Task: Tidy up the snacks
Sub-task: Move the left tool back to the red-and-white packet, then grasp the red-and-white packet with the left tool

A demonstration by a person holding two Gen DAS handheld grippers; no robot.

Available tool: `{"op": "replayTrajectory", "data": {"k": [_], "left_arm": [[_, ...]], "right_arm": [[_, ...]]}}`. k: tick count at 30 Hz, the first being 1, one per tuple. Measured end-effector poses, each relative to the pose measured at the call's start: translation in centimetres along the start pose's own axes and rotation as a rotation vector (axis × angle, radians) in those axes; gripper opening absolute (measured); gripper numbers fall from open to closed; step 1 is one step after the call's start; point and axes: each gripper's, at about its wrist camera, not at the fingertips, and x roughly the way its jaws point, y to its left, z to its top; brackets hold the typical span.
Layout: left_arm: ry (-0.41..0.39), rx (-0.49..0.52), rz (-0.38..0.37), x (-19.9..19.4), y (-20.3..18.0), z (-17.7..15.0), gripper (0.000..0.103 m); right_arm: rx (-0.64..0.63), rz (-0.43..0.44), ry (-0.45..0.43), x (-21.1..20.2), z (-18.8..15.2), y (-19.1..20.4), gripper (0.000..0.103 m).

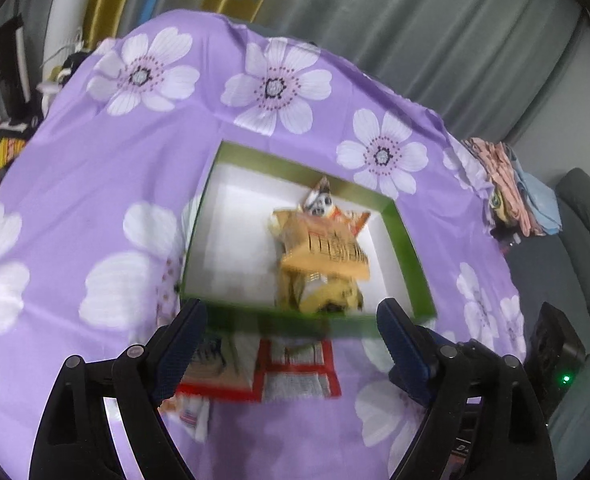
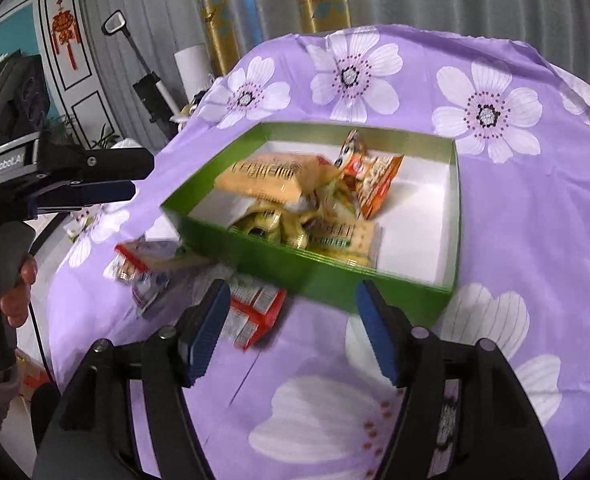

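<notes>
Blue-padded jaws of both the left gripper and the right gripper stand wide and hold nothing. At twelve o'clock from each sits a green box with snack packets piled inside. Red-edged packets lie outside, touching its near wall, at ten o'clock from the right jaws. Purple flowered cloth covers the table.

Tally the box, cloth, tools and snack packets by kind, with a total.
Green box: 1
Purple flowered cloth: 1
Tools: 2, left tool and right tool, both open
Snack packets: heaped and blurred, cannot count
Total counted: 4
</notes>
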Motion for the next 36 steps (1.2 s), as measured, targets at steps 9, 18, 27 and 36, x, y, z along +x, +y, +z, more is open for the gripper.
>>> {"op": "replayTrajectory", "data": {"k": [9,18,27,36], "left_arm": [[0.1,0.028,-0.106,-0.1,-0.9,-5.1,0.087],[0.177,0.019,-0.089,3.4,-0.6,-6.8,0.087],[0.223,0.024,-0.067,6.9,-0.5,-6.1,0.087],[0.236,0.055,-0.032,9.0,-0.3,-5.2,0.087]], "right_arm": [[-0.048,0.024,0.057,-0.2,-2.5,1.7,0.067],[-0.047,0.041,0.098,1.1,-3.6,2.4,0.067],[-0.017,0.069,0.114,2.8,-3.6,2.5,0.067],[0.034,0.1,0.117,5.1,-2.4,1.9,0.067]]}}
